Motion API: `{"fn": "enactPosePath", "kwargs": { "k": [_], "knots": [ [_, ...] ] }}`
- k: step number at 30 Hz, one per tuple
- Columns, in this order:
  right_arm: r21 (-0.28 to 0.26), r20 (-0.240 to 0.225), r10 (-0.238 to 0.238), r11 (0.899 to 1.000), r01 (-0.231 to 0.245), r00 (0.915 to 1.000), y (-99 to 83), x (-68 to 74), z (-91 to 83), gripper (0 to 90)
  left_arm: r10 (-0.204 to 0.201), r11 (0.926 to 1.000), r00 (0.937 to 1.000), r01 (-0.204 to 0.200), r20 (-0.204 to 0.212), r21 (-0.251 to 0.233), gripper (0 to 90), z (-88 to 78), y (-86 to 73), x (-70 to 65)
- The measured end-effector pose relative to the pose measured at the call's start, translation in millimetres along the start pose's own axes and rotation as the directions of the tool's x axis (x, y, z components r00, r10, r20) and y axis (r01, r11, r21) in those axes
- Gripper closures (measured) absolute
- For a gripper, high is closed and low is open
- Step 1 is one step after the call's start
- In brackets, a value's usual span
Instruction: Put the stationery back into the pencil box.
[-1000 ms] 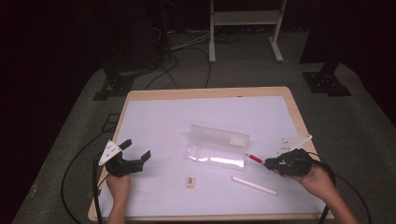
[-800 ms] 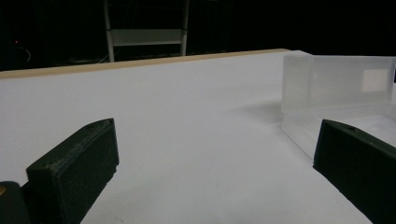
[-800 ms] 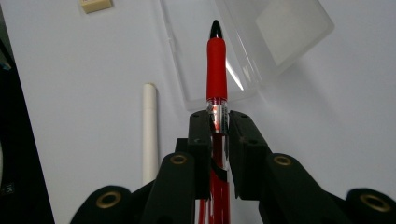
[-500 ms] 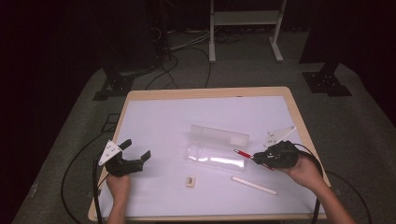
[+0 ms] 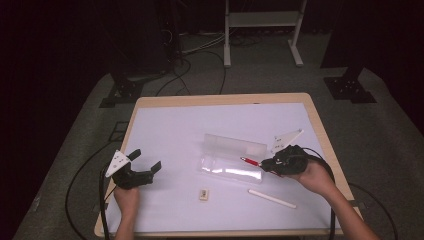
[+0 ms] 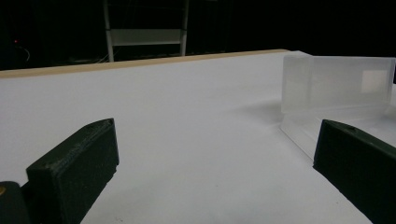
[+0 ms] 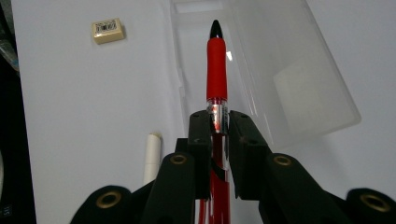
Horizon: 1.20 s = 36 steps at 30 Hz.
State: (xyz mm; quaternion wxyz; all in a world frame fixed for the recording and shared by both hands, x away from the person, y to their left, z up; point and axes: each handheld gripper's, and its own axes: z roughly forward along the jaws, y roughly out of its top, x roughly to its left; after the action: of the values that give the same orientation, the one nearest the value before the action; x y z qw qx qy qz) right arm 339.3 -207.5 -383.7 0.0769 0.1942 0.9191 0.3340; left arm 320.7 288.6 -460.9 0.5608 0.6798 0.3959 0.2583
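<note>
Right claw [image 5: 267,165] — held level over the desk [image 5: 170,125], forearm coming in from the lower right corner of the high view, jaws pointed toward the clear plastic case [image 5: 232,157]. Jaws clamped on the red pen [image 7: 216,70]; in the right gripper view the pads pinch its clear barrel just behind the red grip, black tip out front over the open case. Rear of the pen is hidden behind the jaws.

Left claw [image 5: 145,167] — low over the near left part of the desk, wrist straight, pointing right toward the case. Jaws spread wide, nothing between them.

White stick [image 5: 272,198] lies on the desk just near of the right hand [image 5: 312,177]; its lower end is cut off by the jaw in the right gripper view. Small eraser [image 5: 203,194] — label too small to read.
</note>
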Motion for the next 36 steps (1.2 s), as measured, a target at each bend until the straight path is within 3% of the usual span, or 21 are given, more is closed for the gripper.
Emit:
{"fn": "enactPosePath", "kwargs": {
  "k": [20, 36],
  "knots": [
    [-0.005, -0.016, -0.039, 0.999, 0.039, 0.9991, 24.1, -3.0, 6.2, 78.9, 0.001, 1.0, 1.0, -0.001, -0.002, 0.002, 0.0, 0.2, 0.0, 0.0],
    [0.012, -0.047, -0.065, 0.998, 0.066, 0.9967, 37.9, -7.1, 27.3, 78.9, 0.0, 1.0, 1.0, 0.0, -0.001, 0.003, 0.0, 0.4, 0.1, 0.2]
  ]
}}
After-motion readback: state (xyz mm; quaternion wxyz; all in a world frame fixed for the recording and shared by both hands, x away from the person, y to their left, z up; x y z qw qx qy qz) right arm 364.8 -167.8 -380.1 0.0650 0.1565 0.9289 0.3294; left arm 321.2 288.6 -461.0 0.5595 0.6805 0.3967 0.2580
